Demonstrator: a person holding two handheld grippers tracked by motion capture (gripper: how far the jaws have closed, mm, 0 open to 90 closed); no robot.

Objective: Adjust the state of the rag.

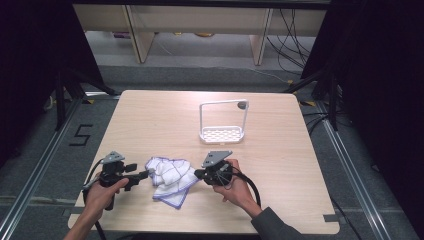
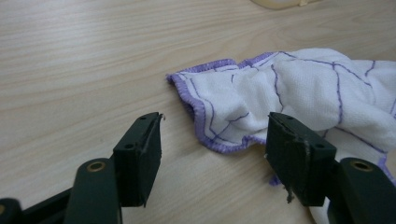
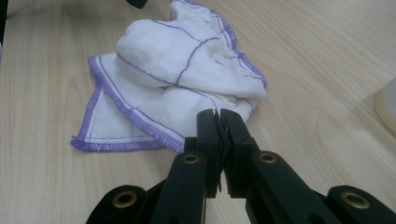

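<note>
Two grippers flank the crumpled purple-edged dishcloth near the table's front edge. The right gripper is pinched on its edge; the left gripper gapes wide at a corner, needing to close before any spreading.

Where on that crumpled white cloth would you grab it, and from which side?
Probably the purple-hemmed corner of the cloth facing the open left gripper. That edge lies low on the table, with the fingers already spread on either side of it, so a low approach from the person's left suits.
</note>
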